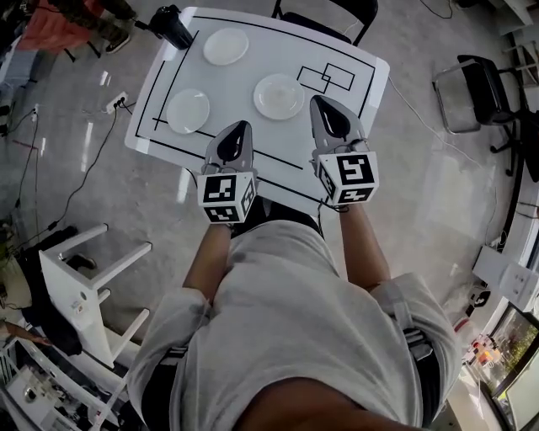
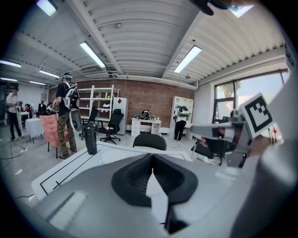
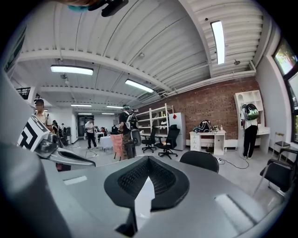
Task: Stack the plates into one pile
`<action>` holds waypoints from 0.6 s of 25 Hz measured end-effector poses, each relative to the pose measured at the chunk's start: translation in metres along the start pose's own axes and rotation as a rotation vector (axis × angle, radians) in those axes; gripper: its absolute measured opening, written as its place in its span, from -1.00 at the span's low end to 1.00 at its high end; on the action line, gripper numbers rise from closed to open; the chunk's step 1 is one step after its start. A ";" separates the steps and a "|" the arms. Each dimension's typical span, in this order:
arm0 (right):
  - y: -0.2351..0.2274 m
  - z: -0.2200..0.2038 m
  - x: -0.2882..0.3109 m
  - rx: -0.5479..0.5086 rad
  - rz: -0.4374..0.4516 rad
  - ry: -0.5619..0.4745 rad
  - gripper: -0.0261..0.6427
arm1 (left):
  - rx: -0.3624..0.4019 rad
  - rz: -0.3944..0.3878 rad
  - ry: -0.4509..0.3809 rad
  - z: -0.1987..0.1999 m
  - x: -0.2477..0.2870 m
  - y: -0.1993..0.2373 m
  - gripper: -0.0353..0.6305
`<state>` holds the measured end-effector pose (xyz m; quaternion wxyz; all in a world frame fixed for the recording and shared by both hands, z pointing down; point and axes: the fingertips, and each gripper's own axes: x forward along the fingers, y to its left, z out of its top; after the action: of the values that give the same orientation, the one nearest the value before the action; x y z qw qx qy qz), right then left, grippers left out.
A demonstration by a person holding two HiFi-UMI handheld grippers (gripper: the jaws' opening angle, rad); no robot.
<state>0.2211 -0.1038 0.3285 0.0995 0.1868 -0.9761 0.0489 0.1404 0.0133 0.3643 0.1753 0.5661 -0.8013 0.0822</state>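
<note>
Three white plates lie apart on the white table (image 1: 354, 63) in the head view: one at the far side (image 1: 226, 46), one at the left (image 1: 188, 111), one in the middle (image 1: 279, 96). My left gripper (image 1: 242, 127) hovers over the table's near edge, just right of the left plate, shut and empty. My right gripper (image 1: 323, 102) is beside the middle plate on its right, also shut with nothing held. In the left gripper view the jaws (image 2: 152, 156) meet in a closed line; in the right gripper view they (image 3: 148, 159) do the same.
A black bottle (image 1: 173, 25) (image 2: 90, 138) stands at the table's far left corner. A black chair (image 1: 324, 13) (image 2: 149, 141) (image 3: 199, 160) sits behind the table and another chair (image 1: 484, 88) to the right. A white stool (image 1: 84, 286) is on the floor at left. People stand in the room.
</note>
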 end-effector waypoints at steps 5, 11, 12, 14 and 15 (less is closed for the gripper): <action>-0.013 -0.030 0.025 0.027 -0.012 0.088 -0.92 | -0.144 -0.058 0.071 -0.018 0.036 0.014 -0.88; -0.029 -0.063 0.061 0.067 -0.052 0.168 -0.92 | -0.079 -0.068 0.171 -0.037 0.085 0.029 -0.88; -0.028 -0.069 0.065 0.075 -0.050 0.184 -0.92 | -0.076 -0.069 0.190 -0.041 0.090 0.031 -0.88; -0.023 -0.084 0.075 0.089 -0.036 0.224 -0.92 | -0.070 -0.077 0.233 -0.054 0.100 0.035 -0.88; -0.022 -0.092 0.082 0.096 -0.030 0.245 -0.92 | -0.065 -0.084 0.262 -0.061 0.107 0.037 -0.88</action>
<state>0.1709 -0.1412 0.4366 0.2095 0.1984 -0.9503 0.1166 0.0850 -0.0478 0.4633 0.3001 0.5777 -0.7492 0.1218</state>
